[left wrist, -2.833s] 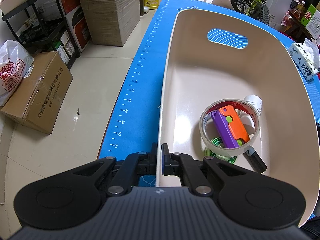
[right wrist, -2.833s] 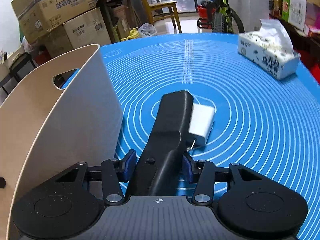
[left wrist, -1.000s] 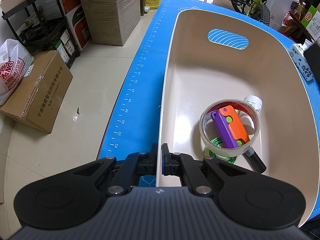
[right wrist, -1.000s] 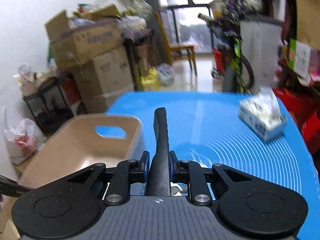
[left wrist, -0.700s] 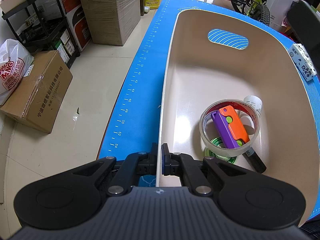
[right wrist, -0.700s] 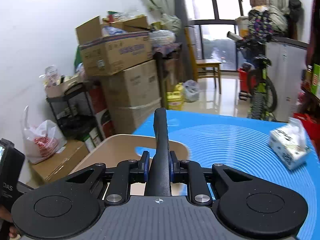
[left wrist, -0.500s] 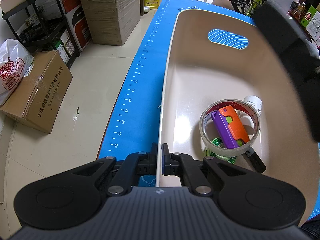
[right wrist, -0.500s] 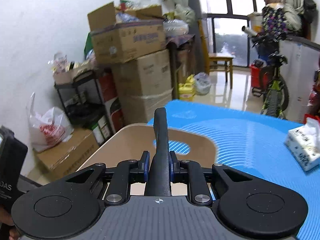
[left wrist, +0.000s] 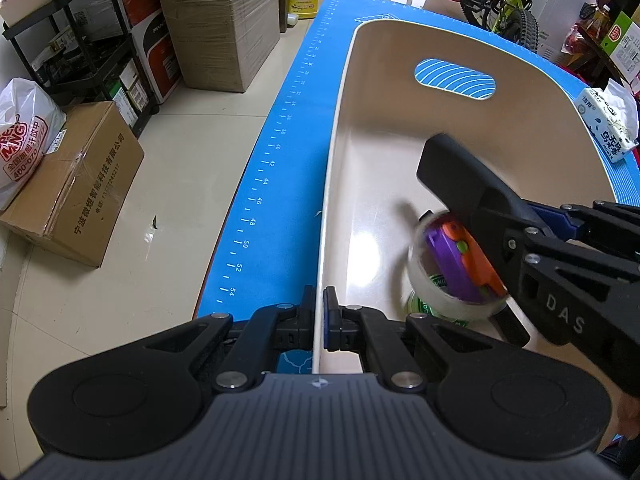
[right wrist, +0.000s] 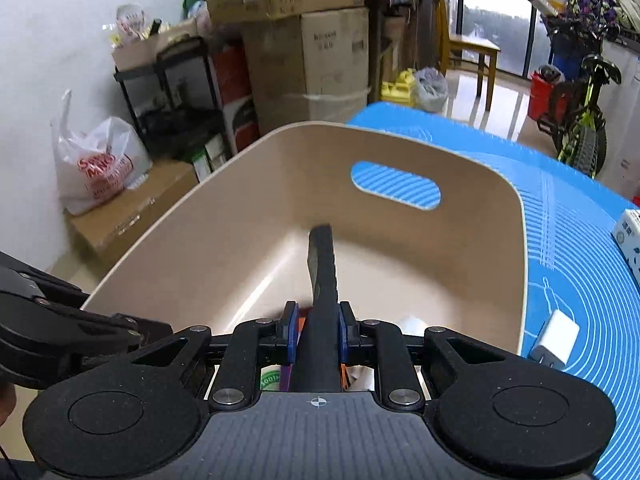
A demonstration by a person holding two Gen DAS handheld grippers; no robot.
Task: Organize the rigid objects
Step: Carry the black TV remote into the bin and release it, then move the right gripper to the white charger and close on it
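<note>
Pinching the bin (left wrist: 332,184) rim, left gripper (left wrist: 319,322); right gripper (right wrist: 319,334) clamps black tool (right wrist: 322,276) over open floor inside.

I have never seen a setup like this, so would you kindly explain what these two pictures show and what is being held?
There is no robot here: a person holds a two-finger tool in each hand, and each tool carries a wide-angle camera looking along its fingers. One picture is from the left tool, the other from the right tool. The left one is shut on the near rim of a beige bin, steadying it on a blue mat. The right one grips a black handle-shaped object and holds it over the bin. Inside lie a tape roll and a purple-and-orange toy. A white charger and a tissue pack sit on the mat.
</note>
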